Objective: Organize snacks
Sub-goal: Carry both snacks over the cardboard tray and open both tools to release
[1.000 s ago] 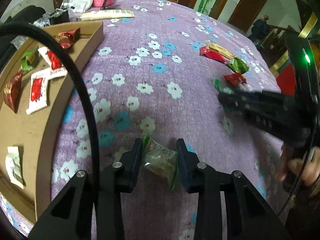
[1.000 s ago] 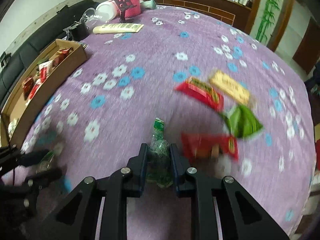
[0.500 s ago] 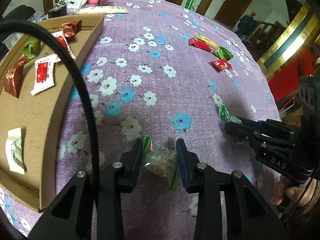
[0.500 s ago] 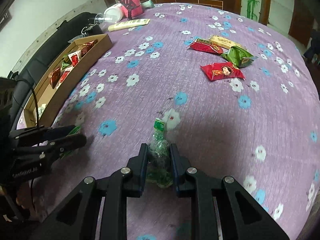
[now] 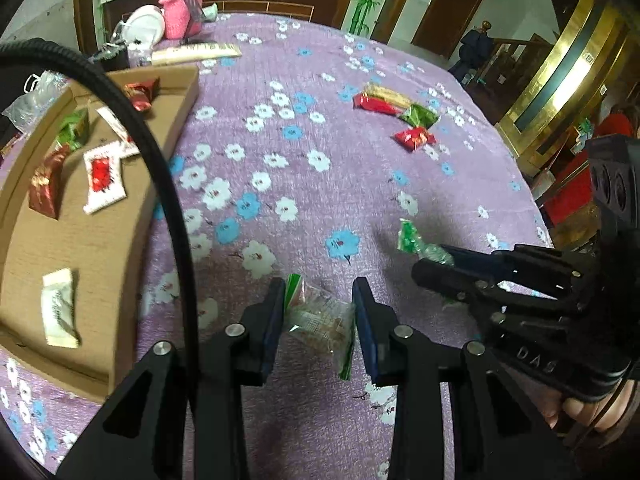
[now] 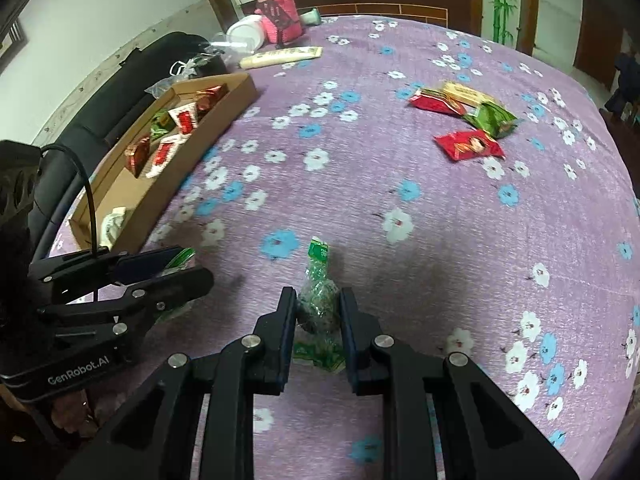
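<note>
Purple flowered cloth [image 5: 320, 128] fills the left wrist view, where the left gripper [image 5: 319, 316] pinches a clear biscuit packet [image 5: 320, 320] above it, just right of the cardboard tray [image 5: 120, 240] of snacks. In the right wrist view the right gripper [image 6: 318, 312] is clamped on a green candy wrapper [image 6: 318, 296] over the cloth, with four loose snack packets [image 6: 468, 146] lying well apart at the far right.
</note>
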